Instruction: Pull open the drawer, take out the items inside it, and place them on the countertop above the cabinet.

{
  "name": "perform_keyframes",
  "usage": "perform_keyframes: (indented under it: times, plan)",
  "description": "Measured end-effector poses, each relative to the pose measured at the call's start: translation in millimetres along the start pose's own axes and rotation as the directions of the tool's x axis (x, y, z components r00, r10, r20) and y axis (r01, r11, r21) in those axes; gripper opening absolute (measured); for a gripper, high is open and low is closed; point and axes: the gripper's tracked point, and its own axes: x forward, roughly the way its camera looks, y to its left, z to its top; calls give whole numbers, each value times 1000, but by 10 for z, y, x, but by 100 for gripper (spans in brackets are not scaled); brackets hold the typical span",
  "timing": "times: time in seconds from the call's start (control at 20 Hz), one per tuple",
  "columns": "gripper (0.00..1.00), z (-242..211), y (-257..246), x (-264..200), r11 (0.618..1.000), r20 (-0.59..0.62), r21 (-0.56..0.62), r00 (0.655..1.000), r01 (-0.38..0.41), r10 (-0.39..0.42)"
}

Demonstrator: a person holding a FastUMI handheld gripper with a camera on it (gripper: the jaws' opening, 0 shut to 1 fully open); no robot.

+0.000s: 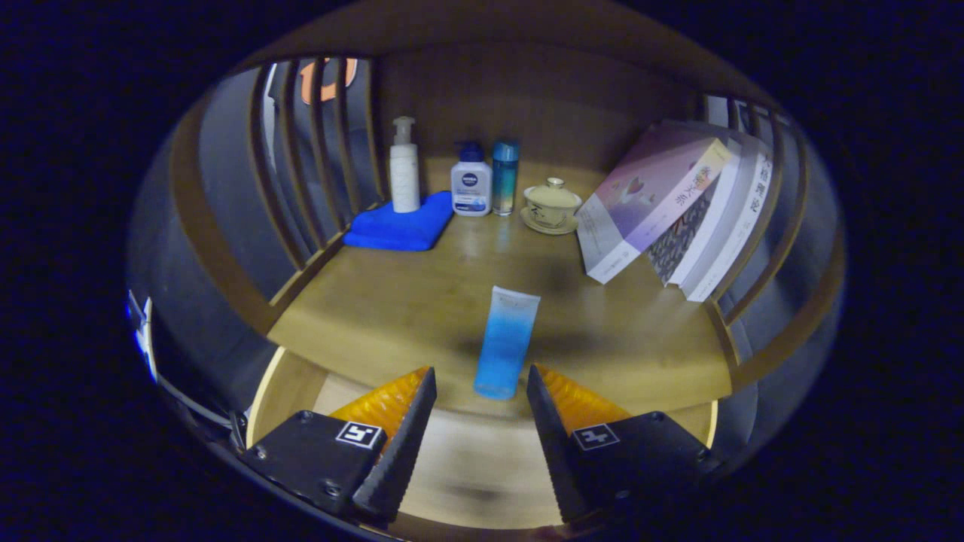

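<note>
At lower centre of the frame, your gripper [480, 388] hangs released, fingers spread and holding nothing, above the open drawer [482, 459]. No items show in the visible part of the drawer floor. The tube [506, 340] lies flat on the countertop [376, 309], at its front edge, just ahead of the fingertips and in line with the gap between them. Its long axis runs away from you, cap end nearest, crimped end toward the back. It looks already placed.

At upper centre stand a pump bottle [404, 165], two more bottles and a lidded cup [552, 205]; books [678, 203] lean at upper right. Gripper is level, pointing straight into the shelf.
</note>
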Motion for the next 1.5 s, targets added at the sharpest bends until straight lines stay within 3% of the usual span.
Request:
perform_keyframes:
  times: [0.15,0.4,0.8,1.05,1.35,1.5]
  plan:
    - [78,-155,90,-325,1000,78,-5,997,-18,19]
    - [92,-549,166,-753,1000,185,-13,982,-21,23]
    - [93,-1206,231,-1453,998,380,-63,924,-20,43]
    - [95,-1830,308,-1455,998,430,-69,903,10,21]
    - [95,-2302,253,-1351,999,481,34,876,18,-32]
    - [95,-2592,189,-1184,998,461,65,886,19,-47]
